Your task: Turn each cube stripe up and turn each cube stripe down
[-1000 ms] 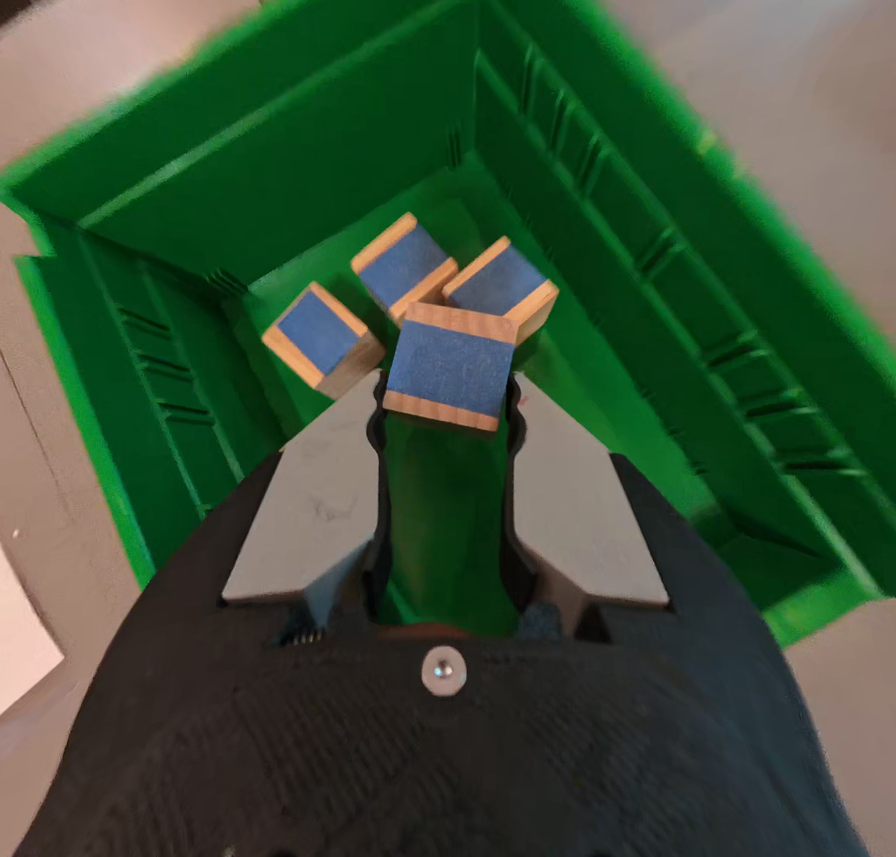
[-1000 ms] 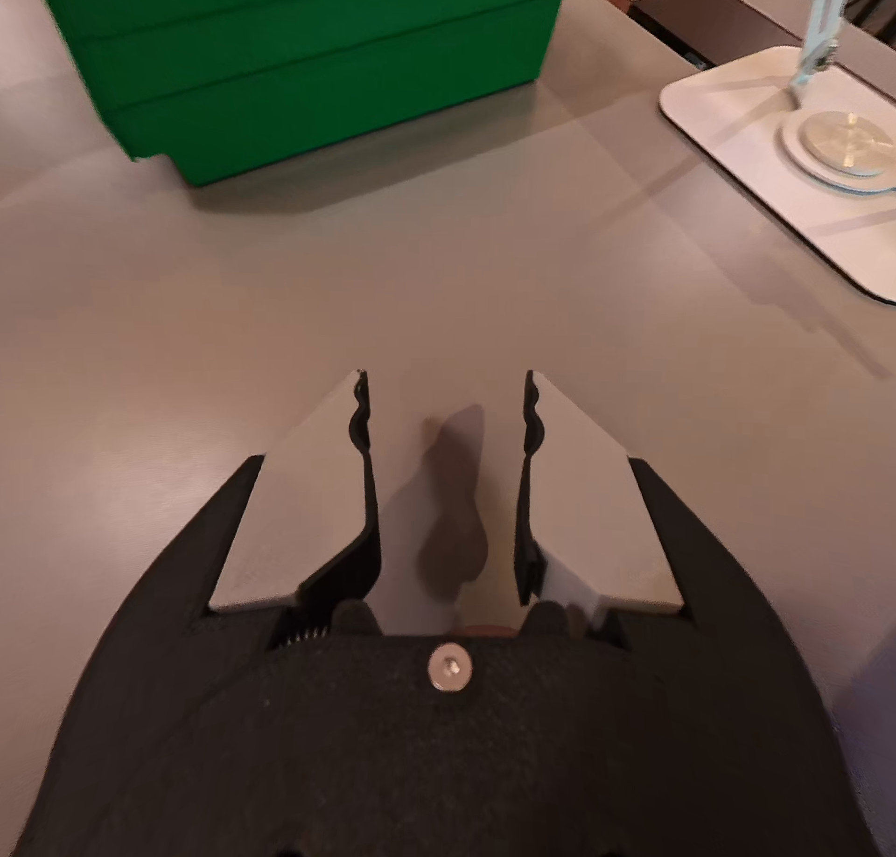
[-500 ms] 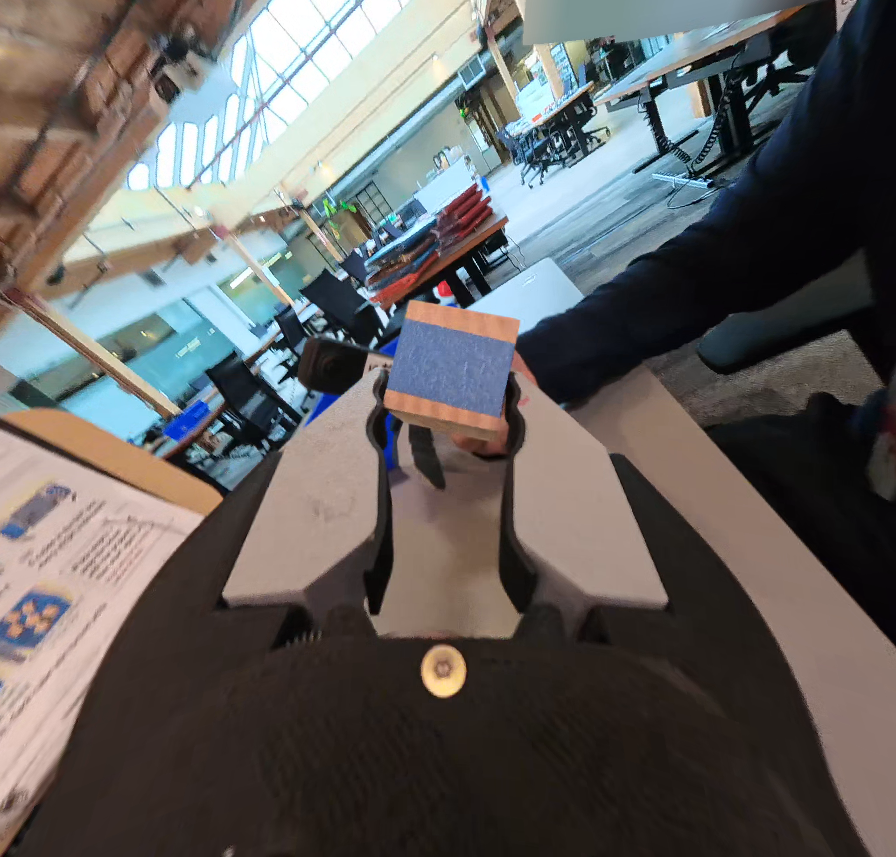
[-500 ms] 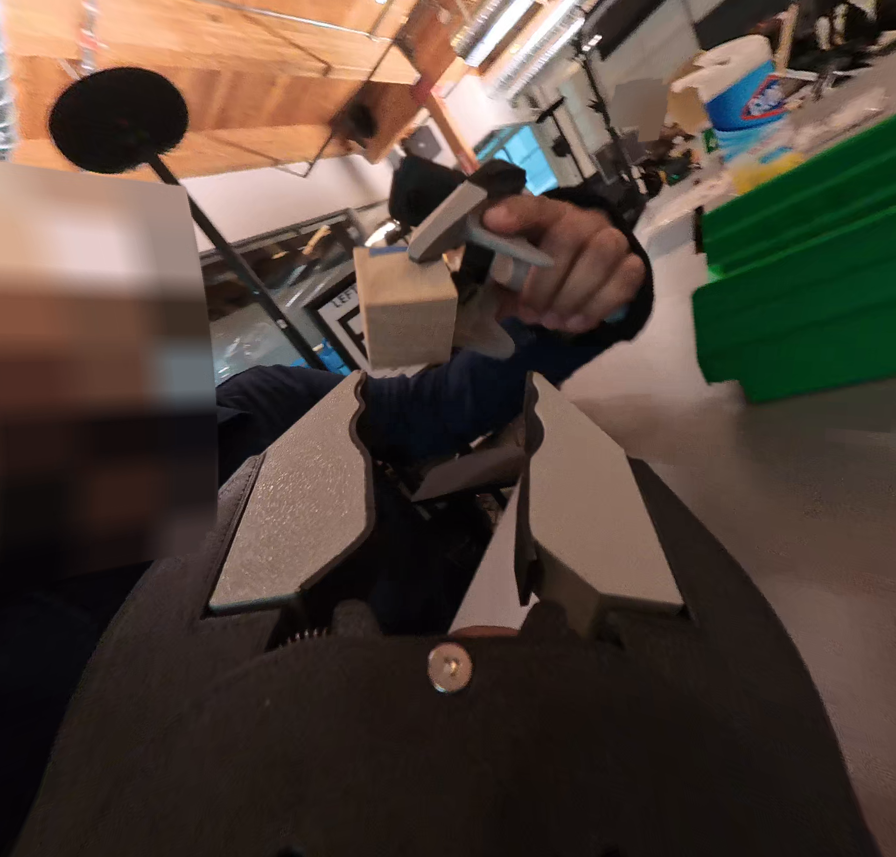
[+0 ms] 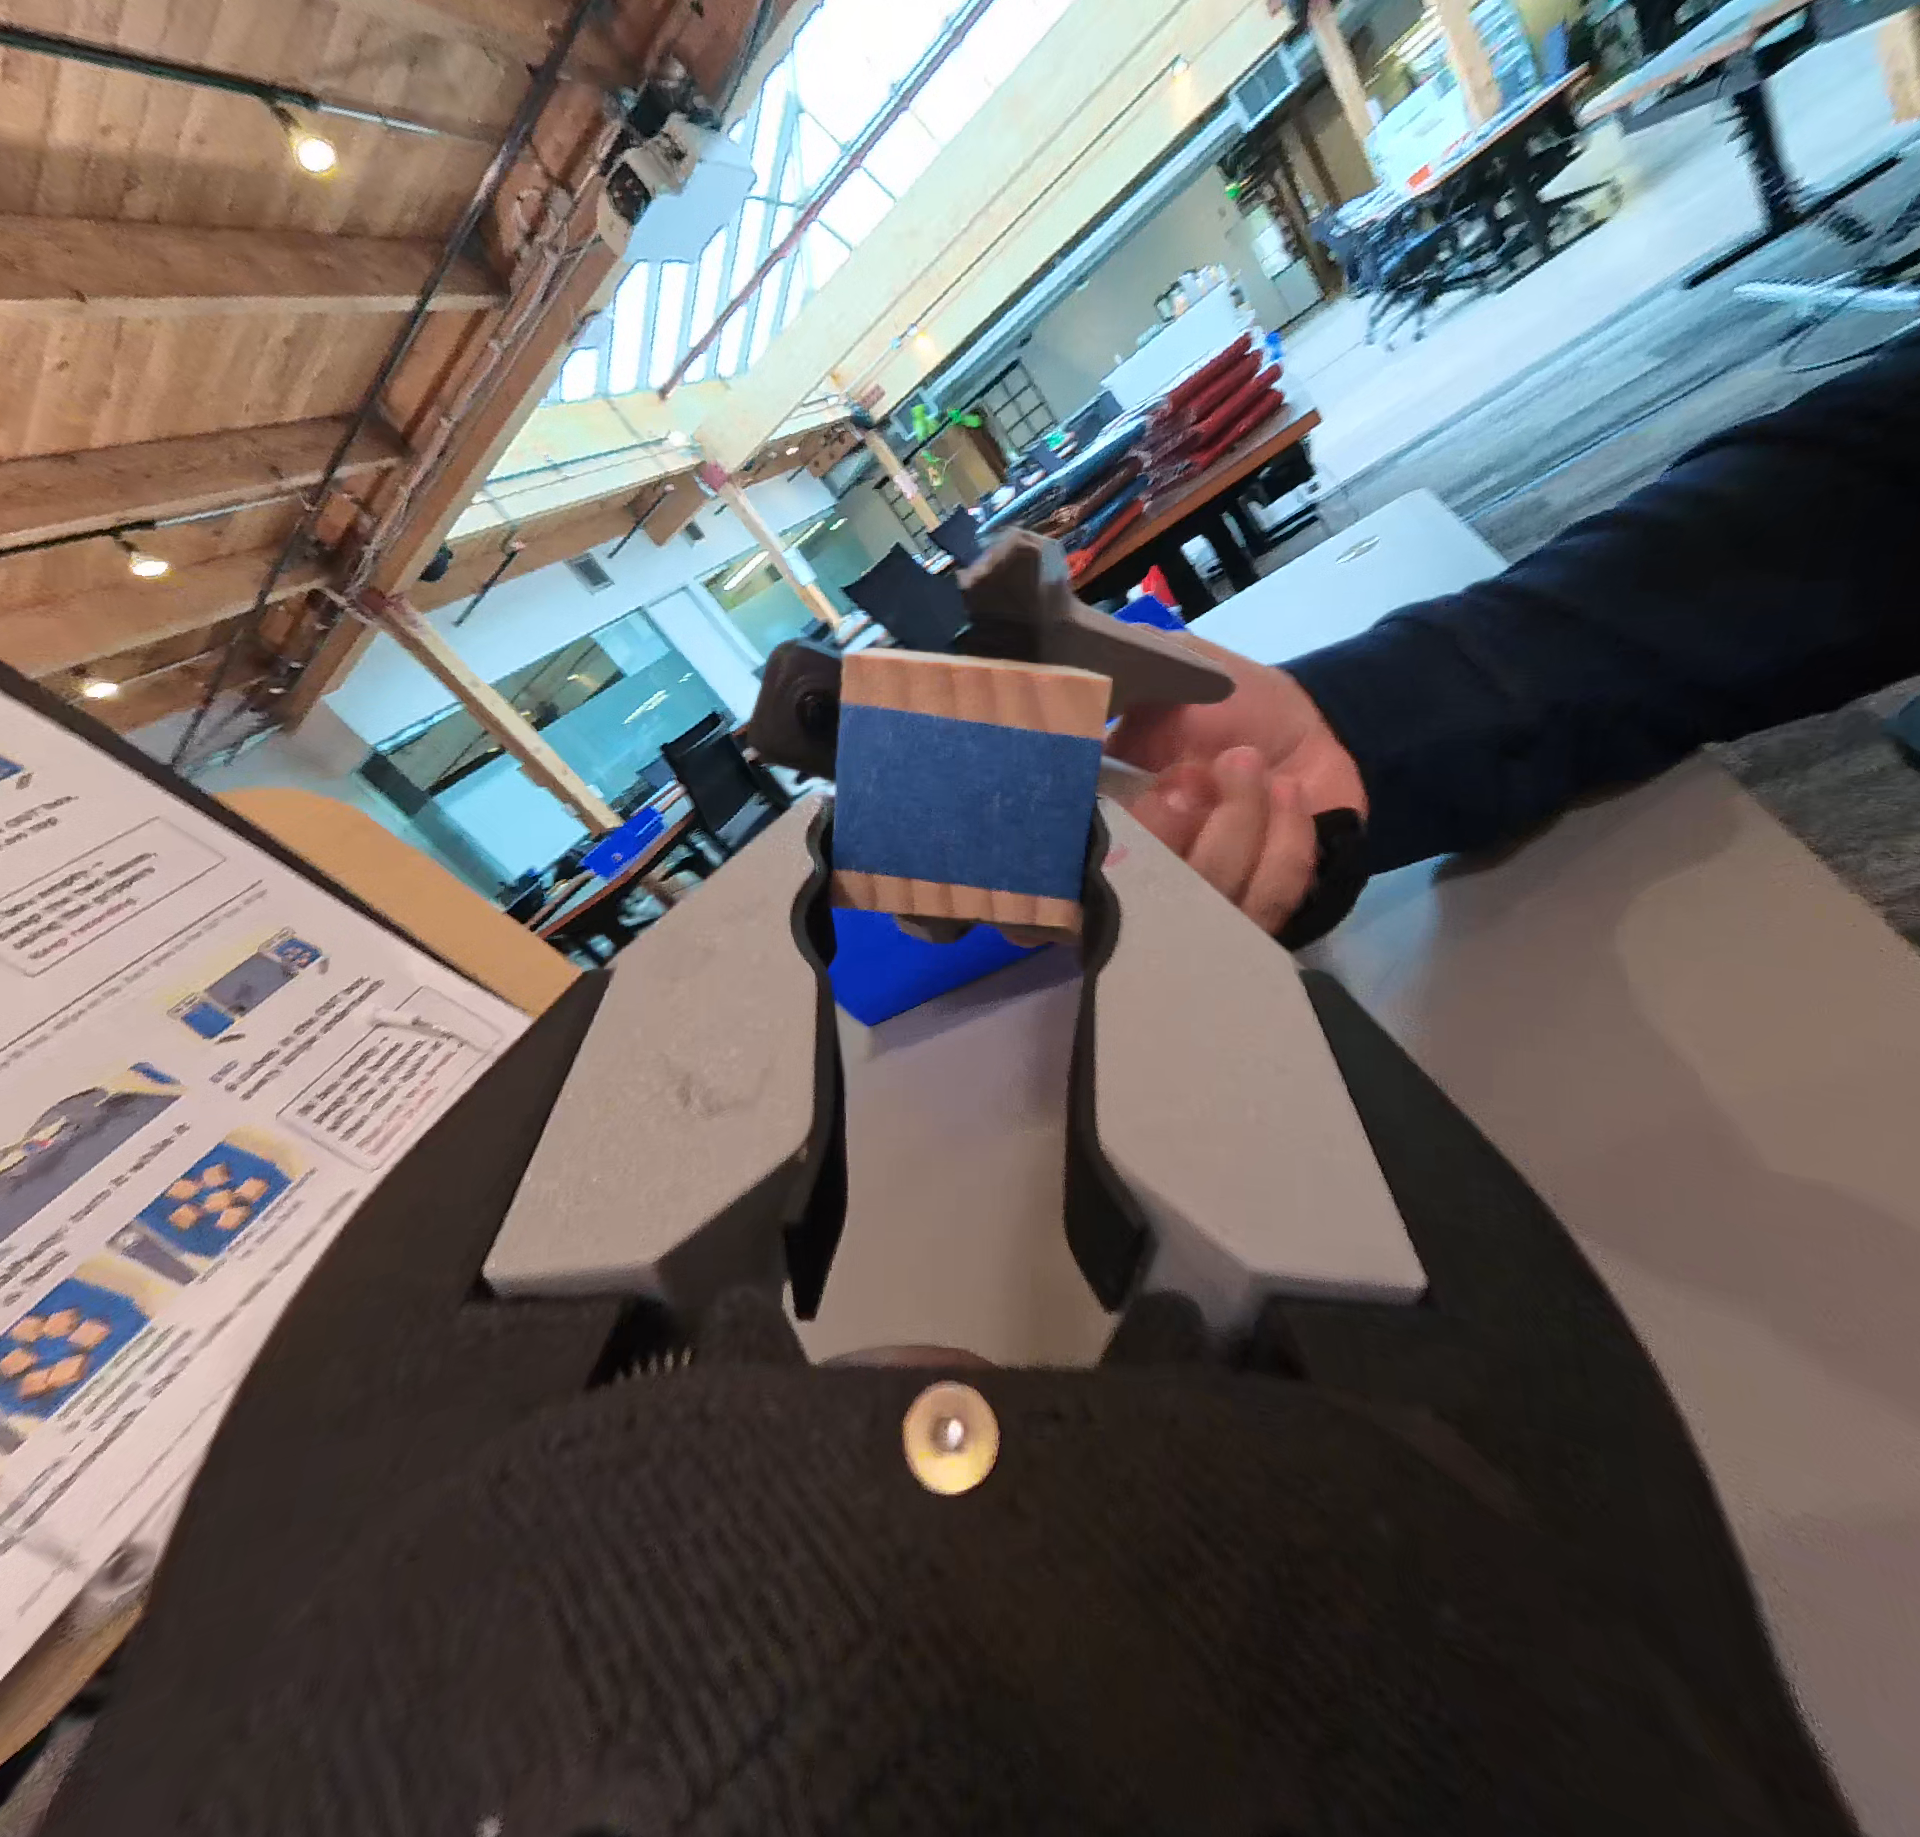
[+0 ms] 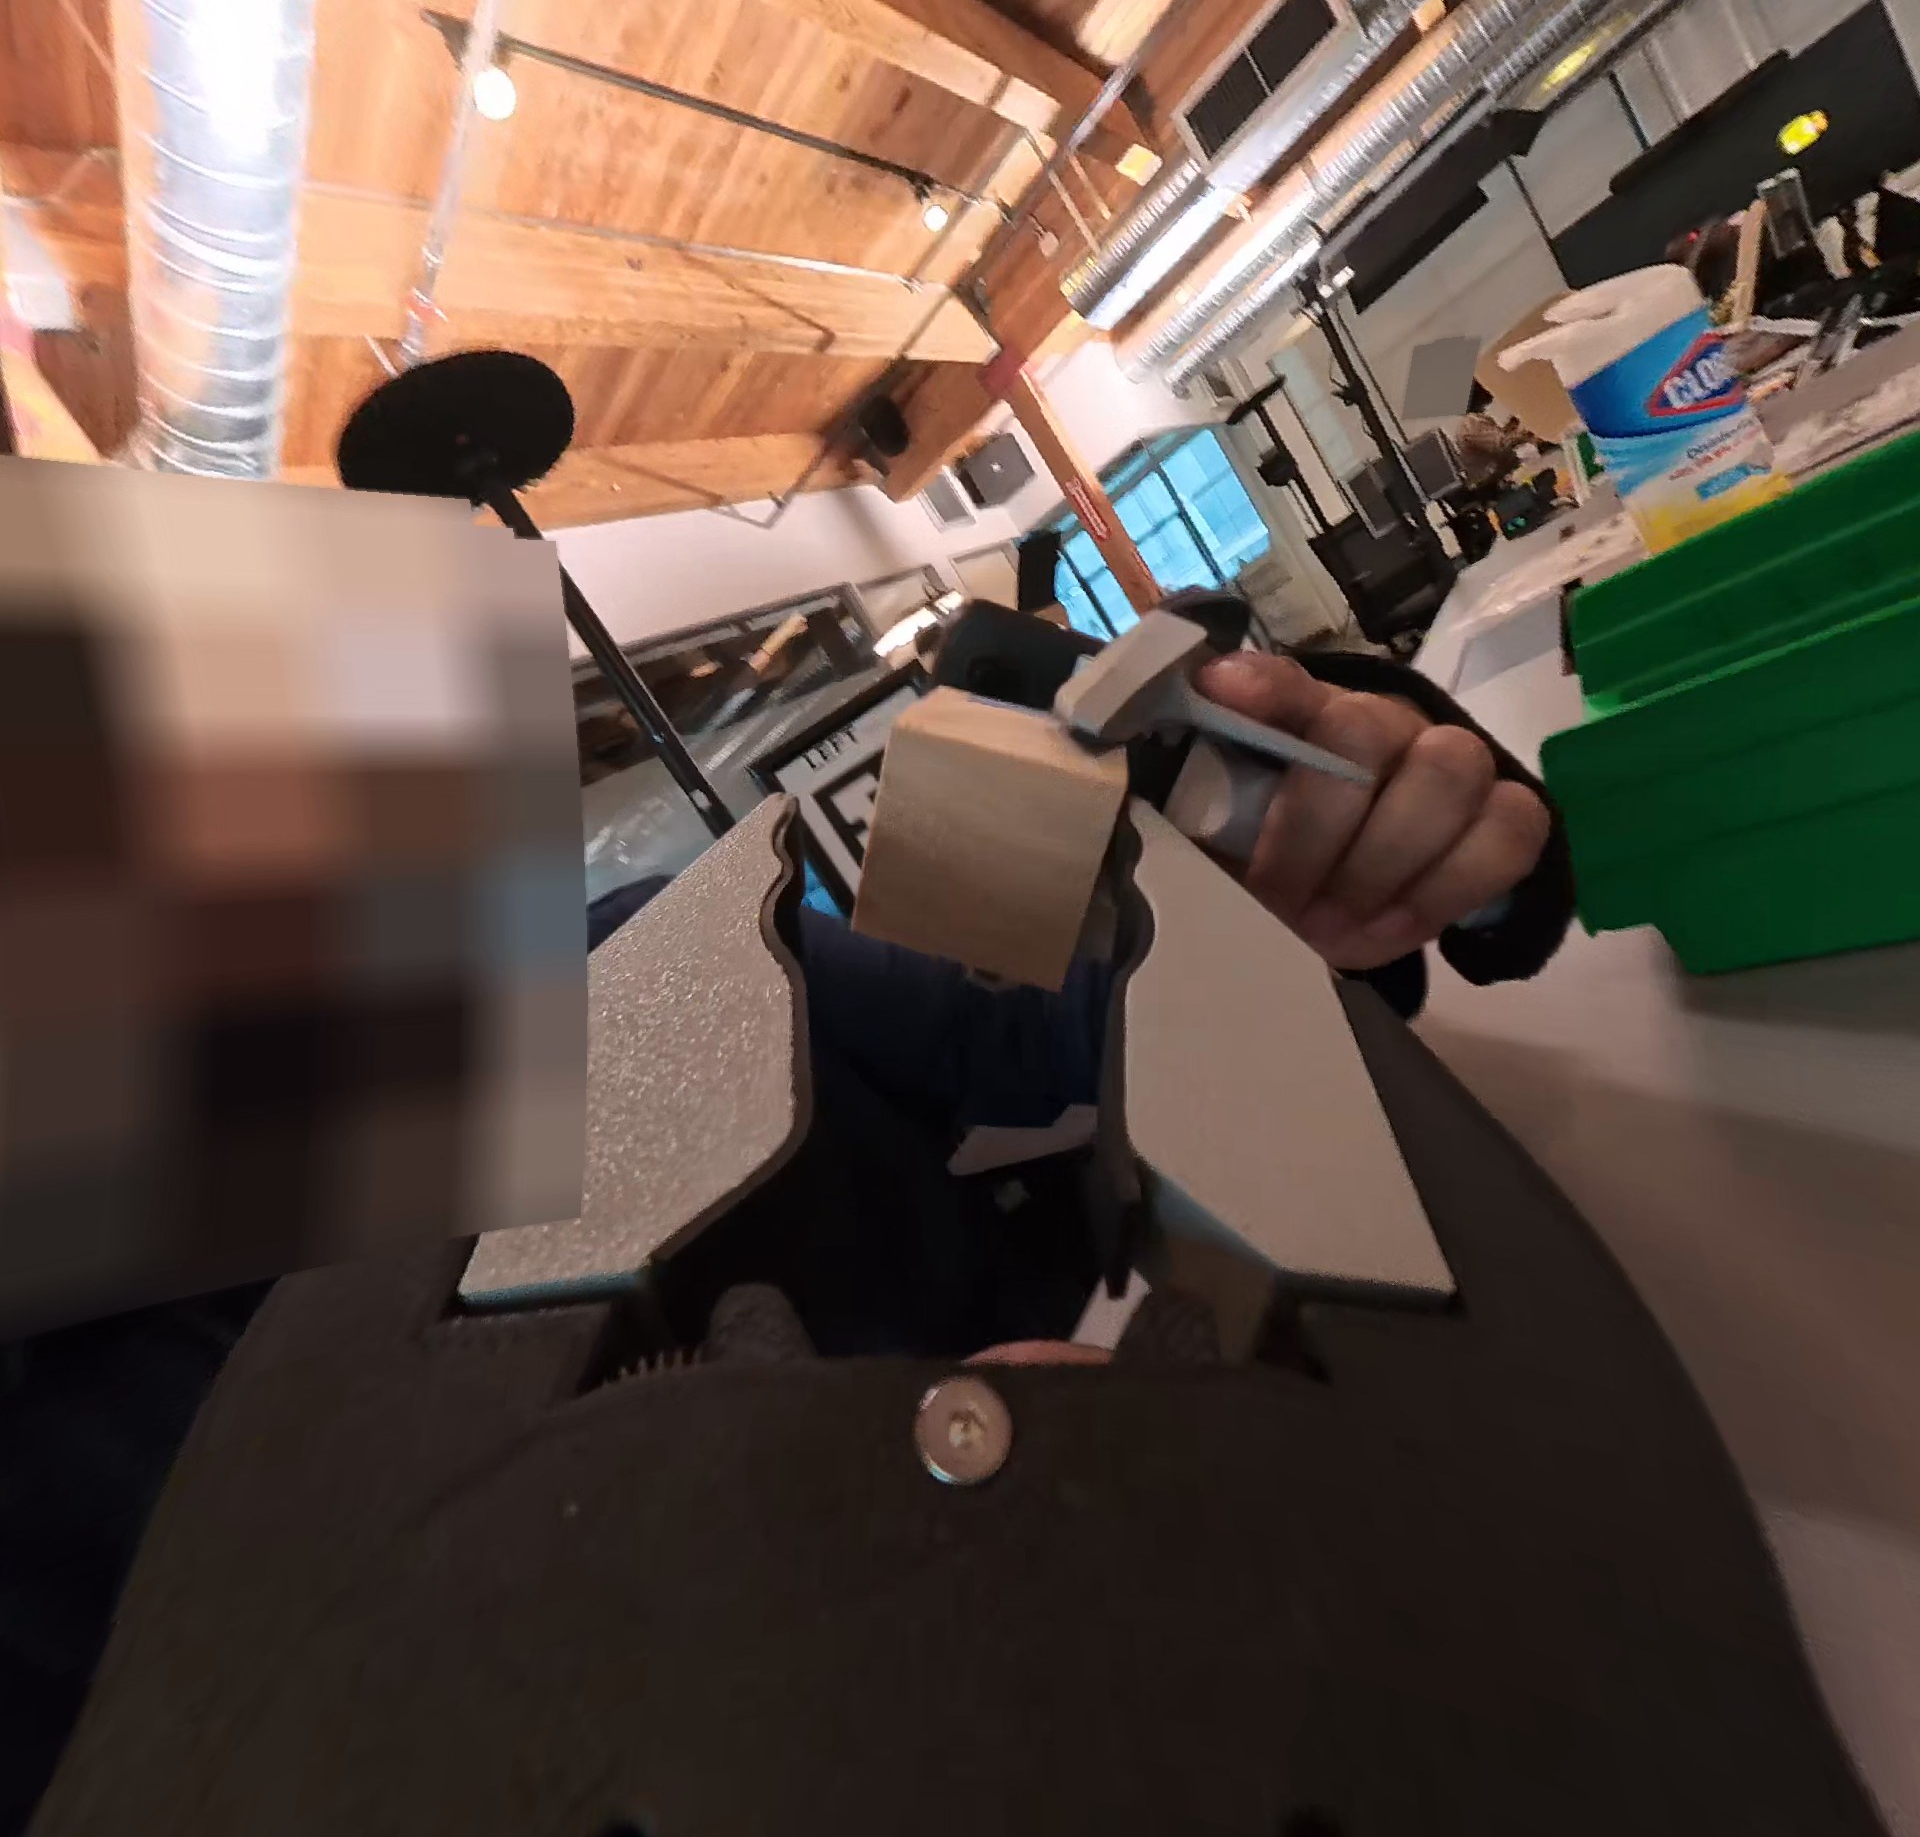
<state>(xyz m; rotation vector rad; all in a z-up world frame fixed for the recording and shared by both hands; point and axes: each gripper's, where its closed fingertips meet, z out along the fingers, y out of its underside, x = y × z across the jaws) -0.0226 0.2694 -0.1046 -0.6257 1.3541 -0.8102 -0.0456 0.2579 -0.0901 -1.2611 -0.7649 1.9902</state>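
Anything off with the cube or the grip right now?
Nothing damaged. The cube sits clamped at the very tips of the left gripper, slightly tilted, while the open right gripper flanks it without visibly clamping it.

Timber ceiling [image 5: 187,260], skylights [image 5: 883,125], silver ducts [image 6: 1299,156], distant desks [image 5: 1195,499]

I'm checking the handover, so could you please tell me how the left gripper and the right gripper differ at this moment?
The left gripper is shut on the cube; the right gripper is open, with a gap between the cube and one of its fingers. The left gripper faces the cube's blue stripe; the right gripper faces plain wood. Both have grey fingers on black bodies and point at each other.
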